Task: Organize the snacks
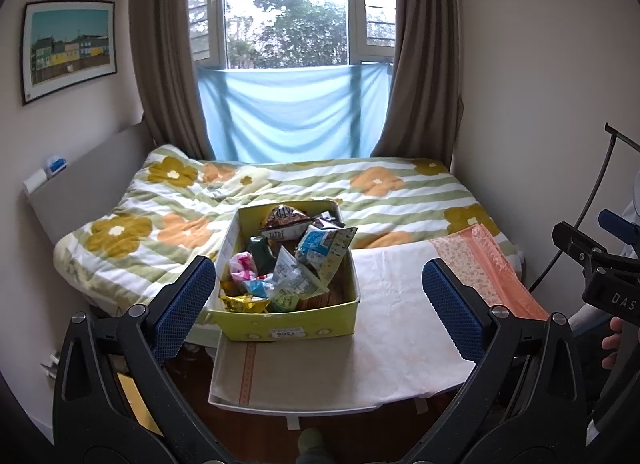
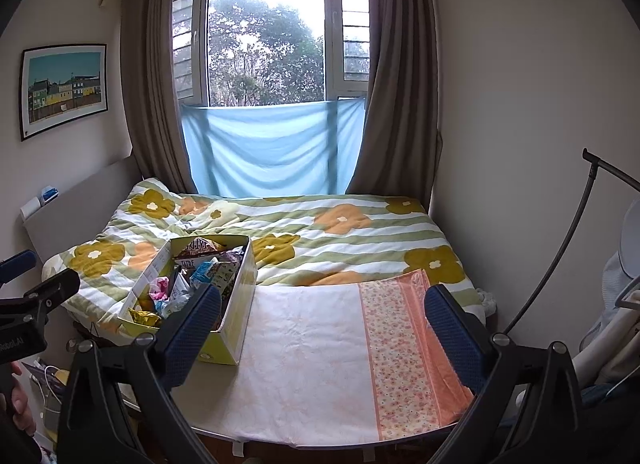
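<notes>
Snacks (image 1: 280,264) lie jumbled inside the yellow box (image 1: 288,324) at the bench's (image 1: 400,344) far left; both claws, left claw (image 1: 320,296) and right claw (image 2: 322,328), gape wide, empty. Could be before sorting or after gathering.

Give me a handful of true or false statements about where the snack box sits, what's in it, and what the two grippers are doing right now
1. The yellow-green snack box stands on the cloth-covered table. True.
2. The box is empty. False: it is packed with snack packets, a gold foil one at the near corner.
3. The left hand-held gripper is open and holds nothing. True.
4. The right hand-held gripper is clamped on a packet. False: its jaws stand wide apart, empty.
5. The box sits at the table's right end, on the floral orange strip. False: it is at the left end, and the strip is bare.
6. A flower-patterned quilt covers the bed behind the table. True.
</notes>
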Available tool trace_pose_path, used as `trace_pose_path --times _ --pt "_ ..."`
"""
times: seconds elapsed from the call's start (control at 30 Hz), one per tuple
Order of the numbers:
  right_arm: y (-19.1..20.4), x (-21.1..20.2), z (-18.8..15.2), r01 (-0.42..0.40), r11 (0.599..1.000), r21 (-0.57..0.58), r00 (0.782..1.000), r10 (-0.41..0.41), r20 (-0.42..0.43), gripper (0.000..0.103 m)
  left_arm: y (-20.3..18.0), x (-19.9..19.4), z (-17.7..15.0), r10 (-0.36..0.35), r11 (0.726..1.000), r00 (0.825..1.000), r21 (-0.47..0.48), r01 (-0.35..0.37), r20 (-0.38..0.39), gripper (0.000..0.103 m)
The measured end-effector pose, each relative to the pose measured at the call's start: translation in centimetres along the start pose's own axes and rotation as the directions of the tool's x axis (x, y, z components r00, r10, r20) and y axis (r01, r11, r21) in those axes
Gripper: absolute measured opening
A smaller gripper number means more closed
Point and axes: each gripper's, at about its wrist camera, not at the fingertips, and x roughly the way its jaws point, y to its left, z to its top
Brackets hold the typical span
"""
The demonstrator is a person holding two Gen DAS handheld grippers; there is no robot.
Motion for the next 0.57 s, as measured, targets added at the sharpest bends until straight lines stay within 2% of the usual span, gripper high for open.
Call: trace_pose_path --times 0.3,0.47,0.57 --pt "-0.29 -0.07 -0.10 0.011 1.000 0.004 1.000 -0.011 0.003 0.101 0.15 0.65 -0.01 0.023 1.000 1.000 0.011 -0.023 -0.001 0.103" --pt "-0.33 -0.22 0.14 0.018 1.000 0.011 1.000 -0.018 0.004 0.101 0.15 0.77 -0.29 -0.006 1.000 1.000 0.004 0.006 0.022 0.103" --pt "-0.14 -0.23 0.18 0.019 1.000 0.007 1.000 -0.019 -0.001 0.101 0.38 1.02 -0.43 -0.010 1.000 1.000 -0.014 0.010 0.005 0.103"
